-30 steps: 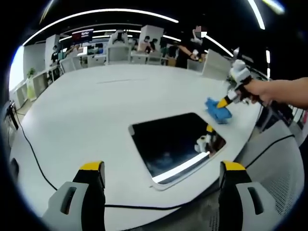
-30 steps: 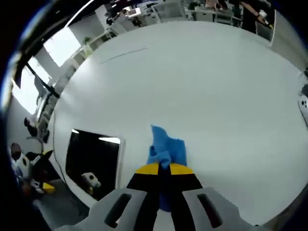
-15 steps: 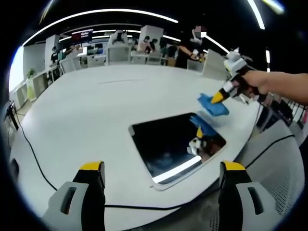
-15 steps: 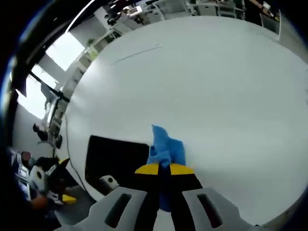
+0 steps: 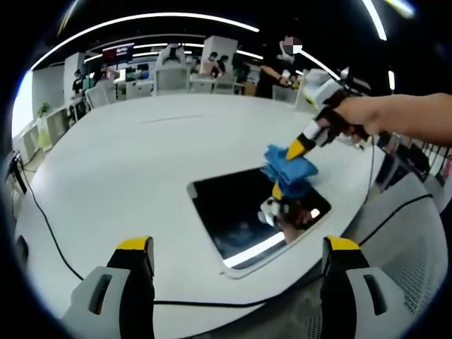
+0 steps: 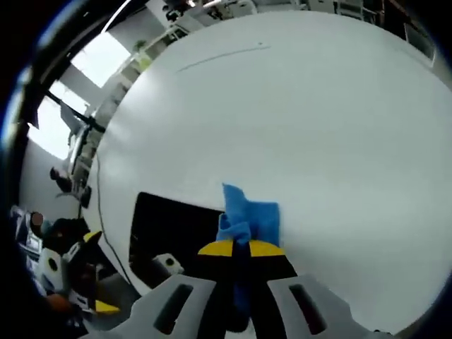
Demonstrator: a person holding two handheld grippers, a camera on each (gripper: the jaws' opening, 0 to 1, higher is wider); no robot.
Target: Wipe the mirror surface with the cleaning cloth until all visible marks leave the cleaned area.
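Note:
A dark rectangular mirror (image 5: 251,212) lies flat on the white table (image 5: 141,155) near its right front edge. My right gripper (image 5: 295,150) comes in from the right, shut on a blue cleaning cloth (image 5: 288,168) that hangs over the mirror's far right corner. In the right gripper view the cloth (image 6: 248,217) sticks out past the shut yellow-tipped jaws (image 6: 238,248), with the mirror (image 6: 173,229) just left of it. My left gripper (image 5: 236,247) hovers open near the table's front edge, well short of the mirror, nothing between its fingers.
A black cable (image 5: 49,233) runs along the table's left and front edge. Desks, chairs and several people stand far behind the table. A mesh chair (image 5: 409,261) is at the right front. The table's left and far parts are bare.
My right gripper carried the blue cloth leftward from the table beside the mirror to over the mirror's far right corner. The left gripper has stayed where it was.

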